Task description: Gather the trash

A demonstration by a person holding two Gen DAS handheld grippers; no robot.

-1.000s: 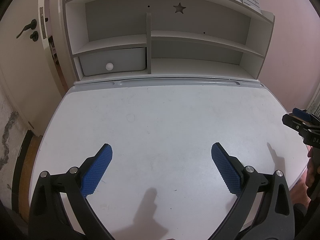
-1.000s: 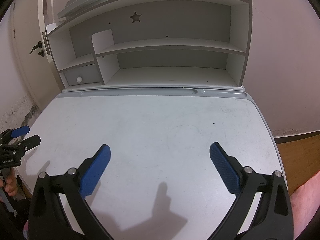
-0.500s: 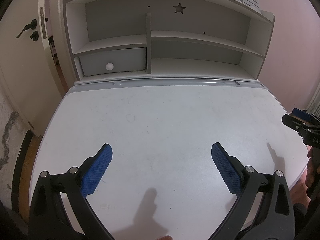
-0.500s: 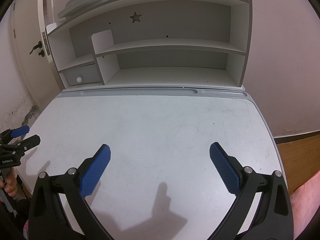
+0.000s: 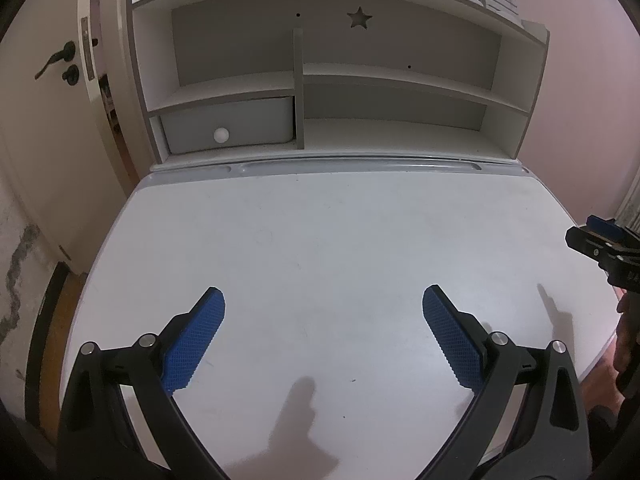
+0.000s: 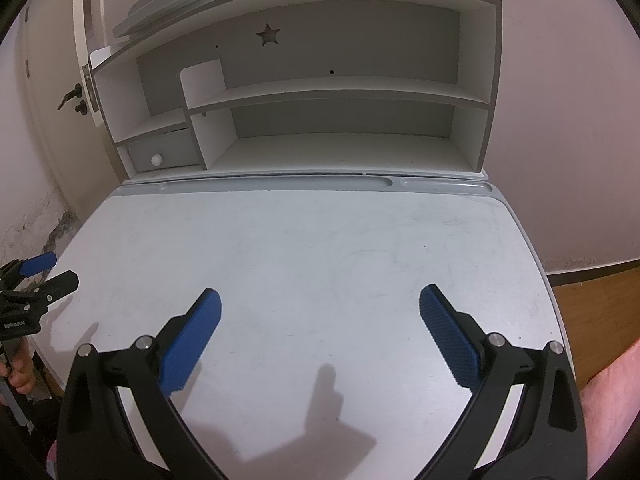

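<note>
White and bare, the worktop (image 5: 340, 248) in front of me carries no trash that I can see, and neither do the shelves (image 6: 332, 92) behind it, so I cannot judge how the trash will handle or where to take hold. Only a closed drawer (image 5: 228, 124) with a round knob (image 5: 221, 135) sits at the back left. I hold my left tool (image 5: 323, 322) low over the near edge, released, blue pads wide apart, gripping nothing. My right tool (image 6: 320, 320) hovers beside it, likewise spread and unloaded, both pointing toward the shelves.
</note>
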